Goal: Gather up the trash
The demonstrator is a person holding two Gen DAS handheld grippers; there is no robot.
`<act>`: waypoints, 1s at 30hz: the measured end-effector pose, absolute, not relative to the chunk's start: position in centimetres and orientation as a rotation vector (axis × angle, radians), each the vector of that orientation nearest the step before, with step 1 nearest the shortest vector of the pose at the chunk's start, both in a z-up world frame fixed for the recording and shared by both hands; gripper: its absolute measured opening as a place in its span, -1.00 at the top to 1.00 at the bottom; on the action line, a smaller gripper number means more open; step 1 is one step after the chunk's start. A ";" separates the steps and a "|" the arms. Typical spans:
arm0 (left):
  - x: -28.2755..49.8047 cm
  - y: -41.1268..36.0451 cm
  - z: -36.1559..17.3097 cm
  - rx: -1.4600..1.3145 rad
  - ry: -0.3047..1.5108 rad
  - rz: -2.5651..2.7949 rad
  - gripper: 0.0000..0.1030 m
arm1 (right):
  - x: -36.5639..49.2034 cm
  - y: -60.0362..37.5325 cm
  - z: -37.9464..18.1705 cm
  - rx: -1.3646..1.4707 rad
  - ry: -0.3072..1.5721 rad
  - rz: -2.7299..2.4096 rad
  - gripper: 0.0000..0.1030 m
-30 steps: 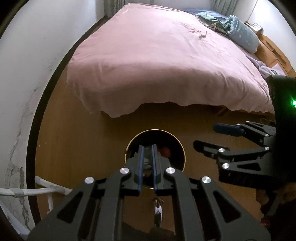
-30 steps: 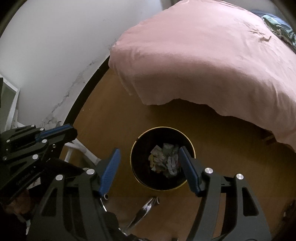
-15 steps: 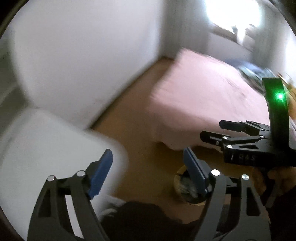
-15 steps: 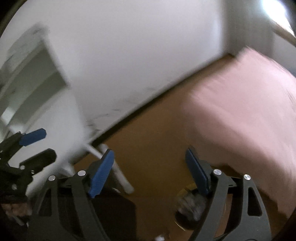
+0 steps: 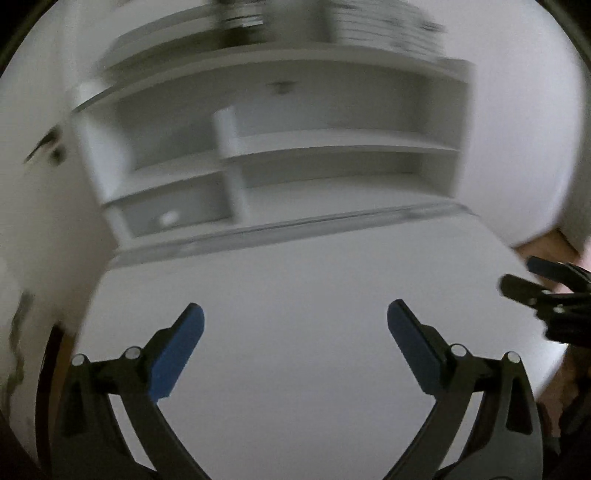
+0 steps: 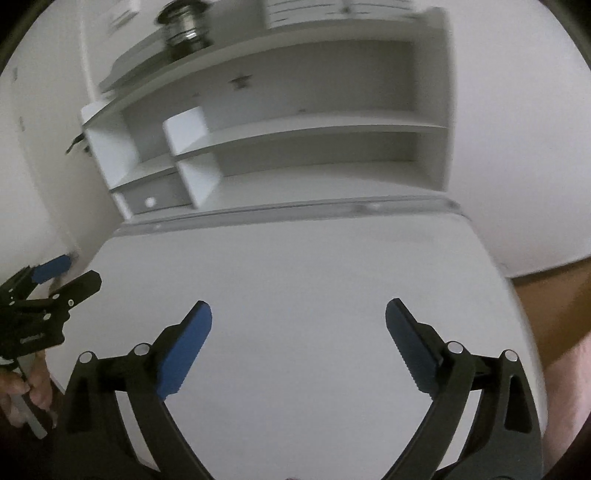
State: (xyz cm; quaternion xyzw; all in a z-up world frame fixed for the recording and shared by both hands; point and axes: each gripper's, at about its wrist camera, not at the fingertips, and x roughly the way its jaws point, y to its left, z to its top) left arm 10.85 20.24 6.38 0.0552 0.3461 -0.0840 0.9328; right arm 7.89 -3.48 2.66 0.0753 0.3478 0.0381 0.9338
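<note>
While both sets of blue-padded jaws stand wide apart and empty, we hold our left gripper (image 5: 294,321) and right gripper (image 6: 298,319) over the bare white desk surface (image 6: 295,266). Beyond it, the white shelf unit (image 6: 280,147) carries little. We see no trash here, so we judge this a search step; next we must scan further.

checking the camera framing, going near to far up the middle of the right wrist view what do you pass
Right gripper with its blue fingers spread → bare white desk top → clear strip along the desk's back edge → white shelf unit → blurred metal object on the shelf unit's top
</note>
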 end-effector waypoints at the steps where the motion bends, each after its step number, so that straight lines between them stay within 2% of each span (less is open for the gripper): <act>1: 11.0 21.5 6.1 0.100 0.713 -0.146 -0.86 | 8.6 -3.1 2.9 0.146 0.714 0.089 -0.80; 11: 10.5 26.0 5.3 0.042 0.729 -0.115 -0.86 | 10.1 -1.8 2.6 0.113 0.704 0.016 -0.86; 30: 10.5 26.6 4.7 0.028 0.719 -0.094 -0.86 | 8.8 -1.3 2.3 0.071 0.690 0.004 -0.86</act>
